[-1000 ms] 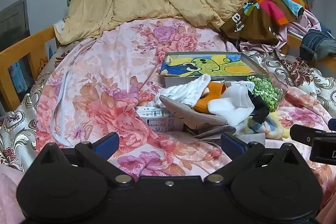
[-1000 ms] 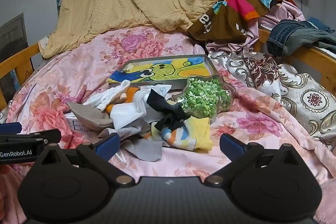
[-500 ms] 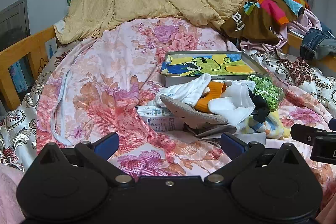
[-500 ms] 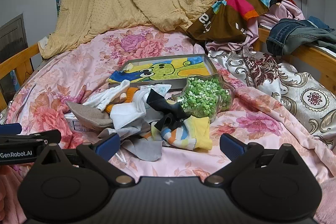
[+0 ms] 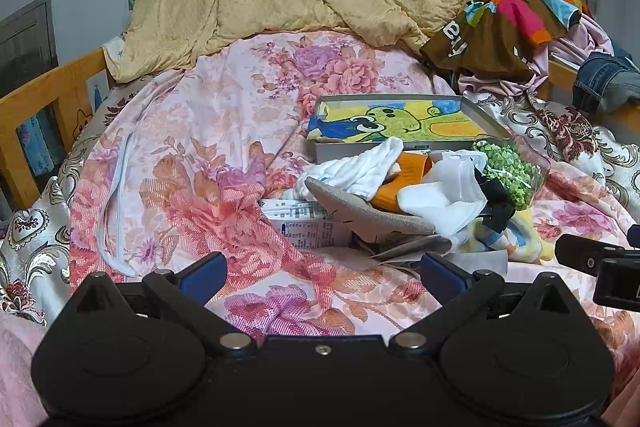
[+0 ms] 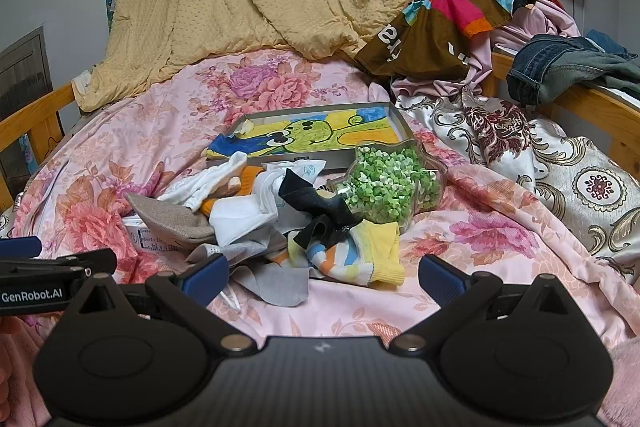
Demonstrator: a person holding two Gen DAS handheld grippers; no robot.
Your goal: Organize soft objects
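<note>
A heap of small soft items lies on the floral bedspread: a white sock (image 5: 360, 167) (image 6: 208, 181), an orange sock (image 5: 400, 179), a white cloth (image 5: 444, 195) (image 6: 244, 215), a grey cloth (image 5: 360, 211) (image 6: 168, 219), a black sock (image 6: 320, 207) and a yellow striped sock (image 6: 360, 255). My left gripper (image 5: 320, 271) is open and empty, hovering short of the heap. My right gripper (image 6: 324, 275) is open and empty, just in front of the striped sock.
A clear jar of green bits (image 6: 392, 187) lies beside the heap. A grey tray with a cartoon picture (image 6: 320, 135) sits behind it. A white printed packet (image 5: 308, 227) lies under the grey cloth. Piled clothes (image 6: 460, 15) and wooden rails (image 6: 592, 107) border the bed.
Both views have shifted only slightly; the heap and both open grippers stay as they were.
</note>
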